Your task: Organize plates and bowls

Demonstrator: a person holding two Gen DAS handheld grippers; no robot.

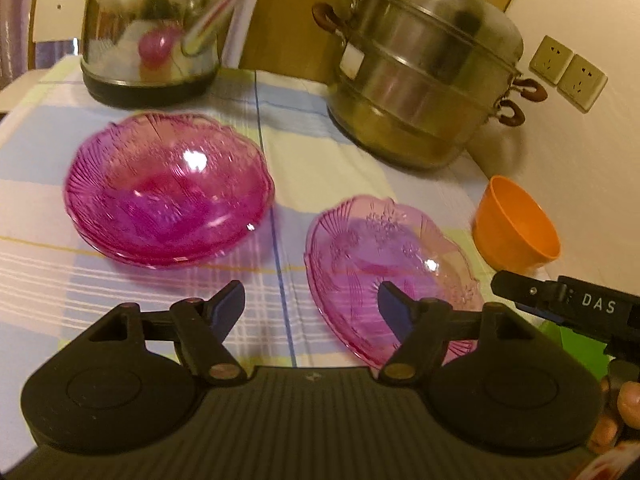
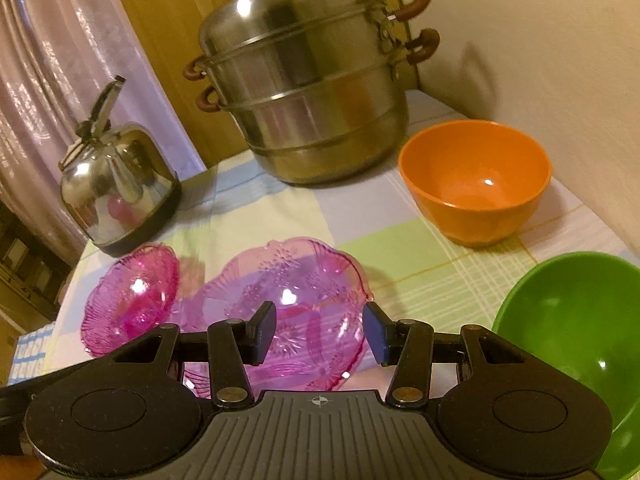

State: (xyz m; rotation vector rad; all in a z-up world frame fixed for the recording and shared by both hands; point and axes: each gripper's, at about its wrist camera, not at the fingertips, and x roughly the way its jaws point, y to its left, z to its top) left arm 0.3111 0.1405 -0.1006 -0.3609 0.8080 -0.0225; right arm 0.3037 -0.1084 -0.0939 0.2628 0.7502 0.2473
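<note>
Both grippers are empty with their jaws spread wide: the left gripper (image 1: 312, 304) hovers over the checked cloth of the worktop (image 1: 328, 160), and the right gripper (image 2: 320, 330) hangs just above the single pale pink pressed-glass plate (image 2: 288, 304). Ahead and to the left of the left gripper sits the deeper magenta stack of scalloped glass plates (image 1: 168, 192), which looks like at least two nested together; the single plate lies ahead to its right, its near rim partly behind the right-hand finger. The likely step is to lift the lone plate onto that stack. To do it well, I would bring one finger under the raised scalloped rim and the other over it, close firmly because glass is slick, and lift level. The round orange plastic bowl (image 2: 476, 180) stands ahead and right of the right gripper, the green plastic bowl (image 2: 576, 348) close at its right side; these probably nest afterwards. Keep the swing low and clear of the steel steamer pot (image 2: 312, 80) and the steel kettle (image 2: 116, 184) farther ahead.
</note>
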